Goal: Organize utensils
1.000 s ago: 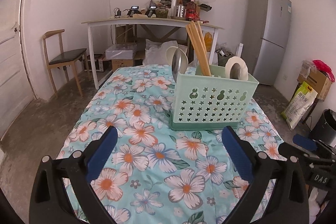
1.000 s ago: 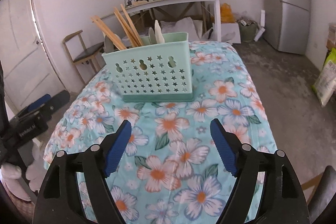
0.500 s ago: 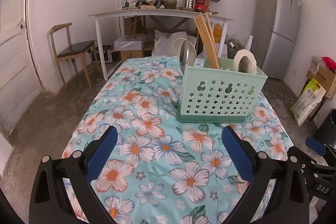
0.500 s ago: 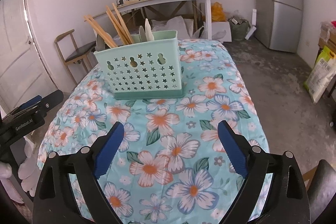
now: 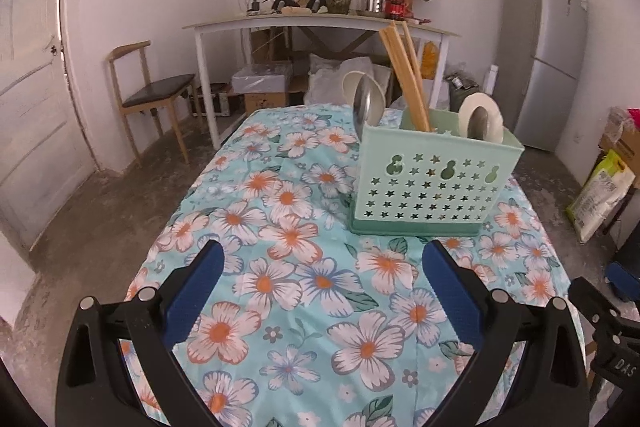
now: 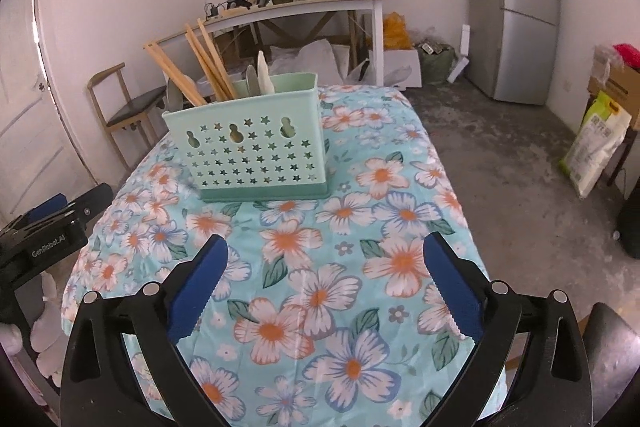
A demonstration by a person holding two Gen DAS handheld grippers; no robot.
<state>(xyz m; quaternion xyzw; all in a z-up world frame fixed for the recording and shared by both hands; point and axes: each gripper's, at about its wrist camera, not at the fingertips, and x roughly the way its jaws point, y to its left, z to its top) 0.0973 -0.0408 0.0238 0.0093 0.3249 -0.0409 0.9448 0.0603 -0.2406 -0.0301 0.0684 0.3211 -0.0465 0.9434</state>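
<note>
1. While both cameras look down over the table with the floral cloth (image 5: 280,267), the mint green utensil caddy (image 5: 432,183) stands upright on that cloth, ahead of both grippers and touched by neither.
2. From the left wrist, the left gripper (image 5: 322,259) has its blue pads spread wide, with only cloth between them.
3. From the right wrist, the right gripper (image 6: 324,251) is opening its jaws, already far apart, and nothing lies between them.
4. Only the left view shows the caddy's contents broadside: a metal spoon (image 5: 360,103) with a white spoon behind it at the left end, wooden chopsticks (image 5: 408,79) in the middle, and a white spoon (image 5: 480,117) at the right end.
5. The right view sees the spoons edge-on, so they read as thin blades, but it separates the chopsticks into two leaning bundles (image 6: 200,67).
6. Each view catches the other tool at its margin: the right view shows the left gripper's black body low at its left edge, and the left view shows a black part at its lower right.
7. Both views show a grey fridge (image 6: 516,7), a cluttered white side table (image 5: 320,25) and a wooden chair (image 5: 148,95); a dark rounded thing (image 6: 612,367) sits at the right view's lower right corner.
</note>
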